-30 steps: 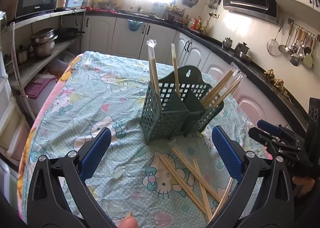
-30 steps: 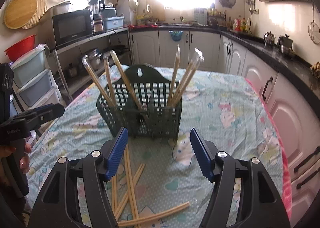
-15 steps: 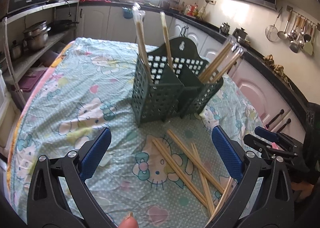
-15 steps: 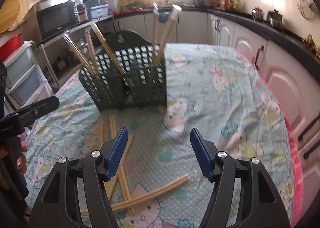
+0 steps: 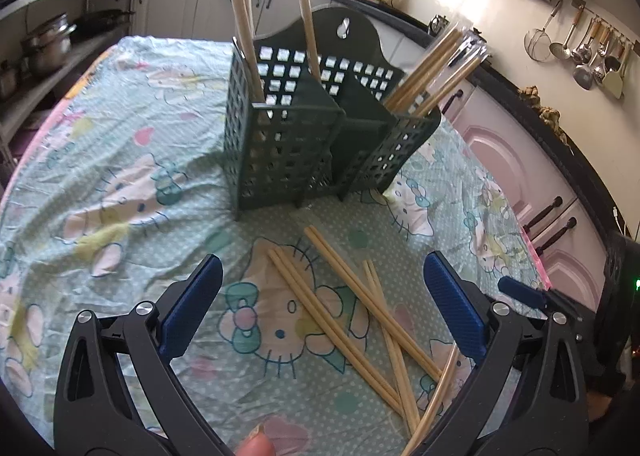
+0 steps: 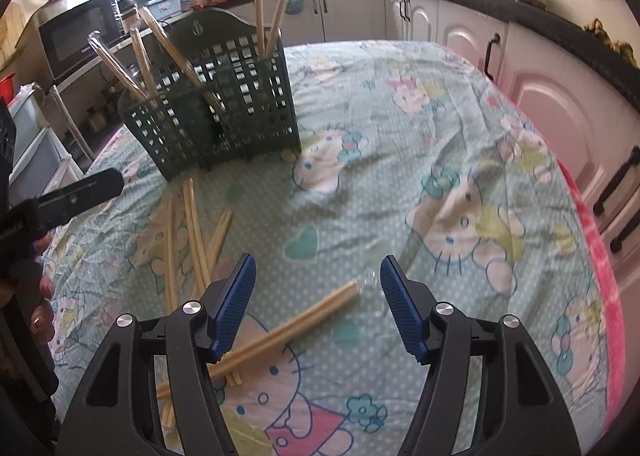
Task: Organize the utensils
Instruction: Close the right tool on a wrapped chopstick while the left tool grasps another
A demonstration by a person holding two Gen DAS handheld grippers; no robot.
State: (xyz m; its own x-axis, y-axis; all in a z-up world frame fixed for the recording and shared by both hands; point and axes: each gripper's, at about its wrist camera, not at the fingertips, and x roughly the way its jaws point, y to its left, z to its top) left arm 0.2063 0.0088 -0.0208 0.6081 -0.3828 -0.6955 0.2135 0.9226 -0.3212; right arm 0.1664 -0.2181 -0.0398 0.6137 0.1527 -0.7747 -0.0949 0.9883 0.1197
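A dark green slotted utensil holder (image 5: 304, 135) (image 6: 224, 95) stands on the cartoon-print tablecloth (image 5: 120, 183) with several chopstick pairs upright in its compartments. Several loose wooden chopsticks (image 5: 360, 304) (image 6: 192, 232) lie crossed on the cloth in front of it. One plastic-wrapped pair (image 6: 304, 320) lies apart, nearer the right gripper. My left gripper (image 5: 320, 296) hangs open above the loose chopsticks, nothing between its blue pads. My right gripper (image 6: 316, 296) is open too, just above the wrapped pair's tip. Each gripper shows at the edge of the other's view.
White and pink cabinets (image 6: 560, 103) run close along the table's right side under a dark counter. Shelves with pots (image 5: 44, 47) and a microwave (image 6: 80, 31) stand to the left. Ladles hang on the wall (image 5: 584, 55).
Both grippers have sunk toward the table and tipped downward; the holder and loose chopsticks now look larger and closer. Both stay open.
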